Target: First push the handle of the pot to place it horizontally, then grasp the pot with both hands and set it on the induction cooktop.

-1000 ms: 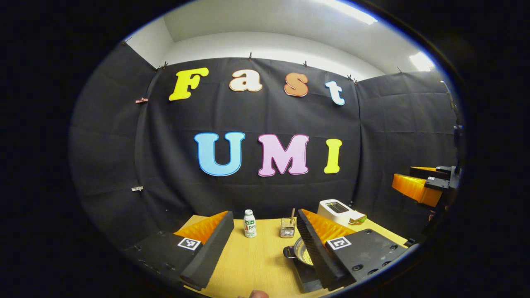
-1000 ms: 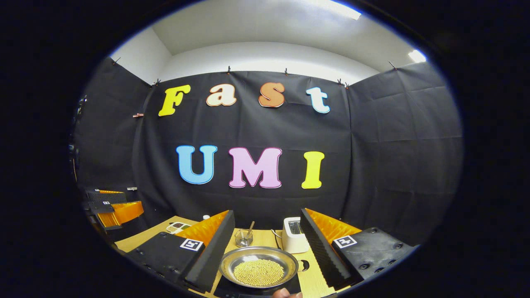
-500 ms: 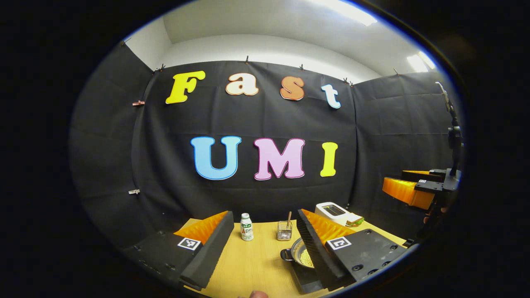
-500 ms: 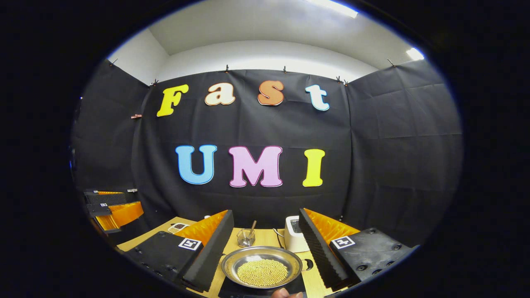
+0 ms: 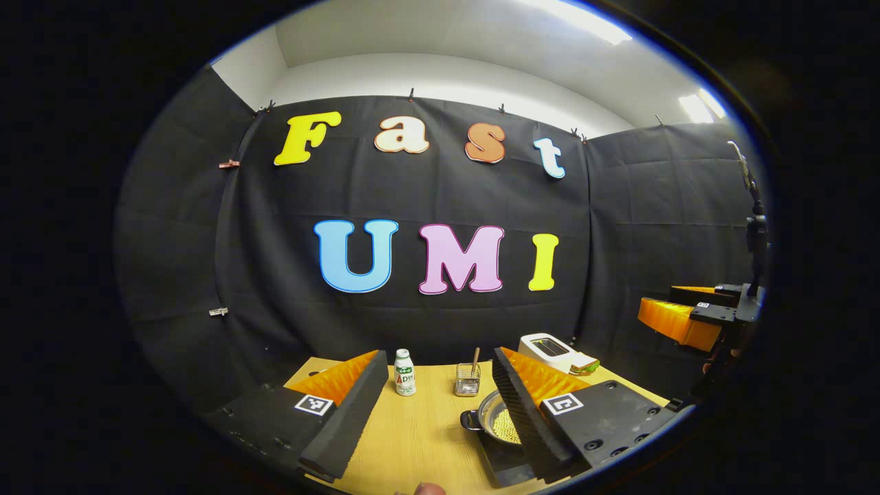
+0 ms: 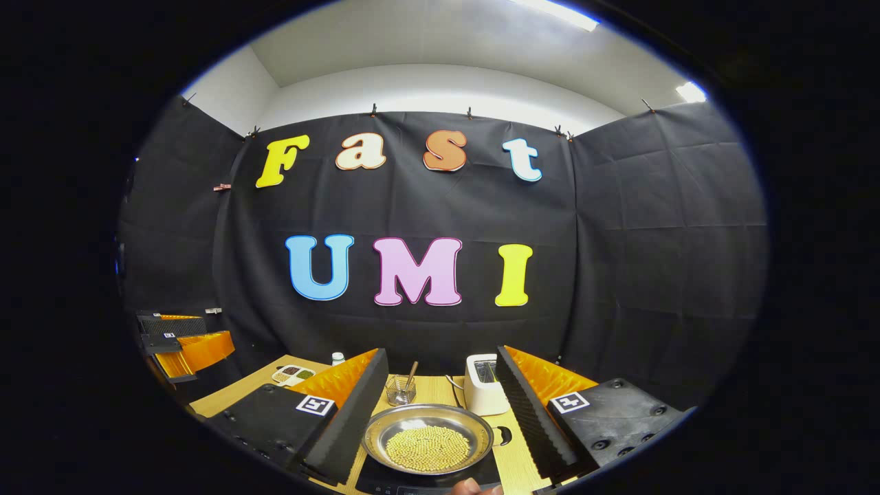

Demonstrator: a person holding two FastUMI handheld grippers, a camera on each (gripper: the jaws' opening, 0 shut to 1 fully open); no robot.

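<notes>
The shallow round steel pot (image 6: 427, 442), holding a heap of small yellow beads, already sits on the flat black induction cooktop (image 6: 419, 481) on the wooden table (image 5: 419, 433). One black loop handle (image 6: 504, 436) juts at 3 o'clock in the right gripper view, the other (image 5: 470, 420) at 9 o'clock in the left gripper view, so its long axis lies crosswise. The right gripper (image 6: 440, 405), jaws apart and holding nothing, has the pot straight ahead at 12 o'clock and looks nearer. The left gripper (image 5: 440, 405), likewise spread and empty, sees it toward 2 o'clock.
</notes>
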